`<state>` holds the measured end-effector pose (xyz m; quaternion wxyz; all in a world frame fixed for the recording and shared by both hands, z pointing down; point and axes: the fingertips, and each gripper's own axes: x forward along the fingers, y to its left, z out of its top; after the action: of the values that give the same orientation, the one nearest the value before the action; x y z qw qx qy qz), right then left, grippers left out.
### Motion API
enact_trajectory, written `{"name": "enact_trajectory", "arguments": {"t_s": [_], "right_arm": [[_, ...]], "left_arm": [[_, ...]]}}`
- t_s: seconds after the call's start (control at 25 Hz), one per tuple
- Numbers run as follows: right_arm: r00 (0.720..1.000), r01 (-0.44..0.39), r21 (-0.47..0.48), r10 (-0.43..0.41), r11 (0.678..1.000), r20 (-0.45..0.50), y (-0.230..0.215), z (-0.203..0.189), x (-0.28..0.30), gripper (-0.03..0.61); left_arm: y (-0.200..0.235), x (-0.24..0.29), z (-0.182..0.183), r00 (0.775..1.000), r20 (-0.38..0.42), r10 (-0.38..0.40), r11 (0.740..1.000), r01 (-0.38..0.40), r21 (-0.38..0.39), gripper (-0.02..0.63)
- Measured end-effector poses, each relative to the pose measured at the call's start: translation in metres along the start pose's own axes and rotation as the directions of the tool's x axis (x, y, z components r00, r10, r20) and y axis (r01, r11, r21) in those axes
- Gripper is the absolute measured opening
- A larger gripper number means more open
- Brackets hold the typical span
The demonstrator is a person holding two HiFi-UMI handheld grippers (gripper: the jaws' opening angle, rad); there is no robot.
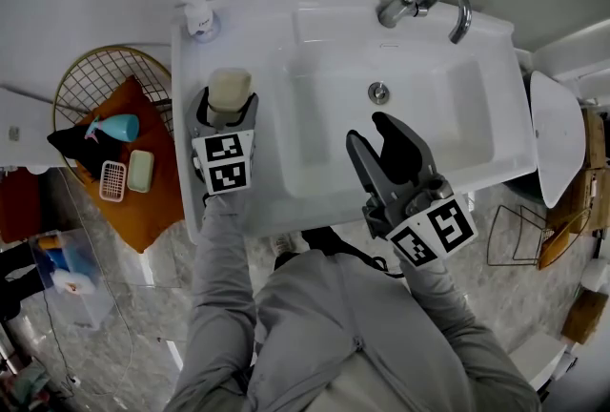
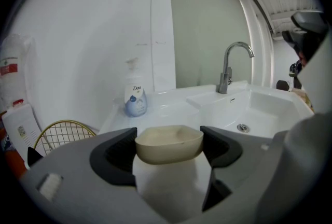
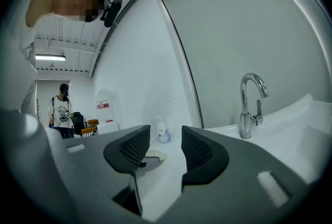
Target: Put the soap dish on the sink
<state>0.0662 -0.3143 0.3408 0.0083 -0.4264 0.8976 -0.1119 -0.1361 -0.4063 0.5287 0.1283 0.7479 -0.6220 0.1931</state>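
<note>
A beige soap dish [image 1: 230,86] sits between the jaws of my left gripper [image 1: 229,101], which is shut on it over the left ledge of the white sink [image 1: 286,200]. In the left gripper view the soap dish [image 2: 169,143] fills the gap of the left gripper [image 2: 168,149]; whether it touches the ledge I cannot tell. My right gripper [image 1: 370,129] hangs open and empty over the basin. Between the spread jaws of the right gripper [image 3: 161,148] the soap dish [image 3: 151,155] shows far off.
A chrome faucet [image 1: 429,0] stands at the back of the basin, with the drain [image 1: 378,92] below it. A Dove pump bottle [image 2: 136,101] stands at the ledge's far left corner. Left of the sink is a wire basket [image 1: 91,81] holding a blue spray bottle [image 1: 118,127] and green soap [image 1: 141,171].
</note>
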Motion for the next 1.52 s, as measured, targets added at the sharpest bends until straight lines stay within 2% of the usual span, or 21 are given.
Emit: {"name": "enact_trajectory", "arguments": {"t_s": [0.4,0.64,1.04,1.52], "right_arm": [[1.000,-0.003,0.008,0.003,1.000,0.007,0.002,0.002,0.000,0.187],[1.000,-0.005,0.007,0.004,1.000,0.011,0.005,0.003,-0.002,0.187],[1.000,-0.005,0.003,0.005,1.000,0.020,0.009,0.007,-0.006,0.187],[0.998,-0.041,0.004,0.041,0.999,0.040,0.028,0.008,-0.013,0.187]], "left_arm": [[-0.001,-0.001,-0.013,0.998,-0.069,-0.002,1.000,0.000,-0.030,0.433],[-0.002,-0.002,-0.015,0.997,-0.078,-0.010,0.999,0.008,-0.037,0.433],[-0.004,-0.010,-0.005,0.999,-0.050,-0.015,0.999,0.012,-0.041,0.433],[-0.005,-0.054,0.010,0.999,0.047,0.010,0.998,-0.007,-0.060,0.431]]}}
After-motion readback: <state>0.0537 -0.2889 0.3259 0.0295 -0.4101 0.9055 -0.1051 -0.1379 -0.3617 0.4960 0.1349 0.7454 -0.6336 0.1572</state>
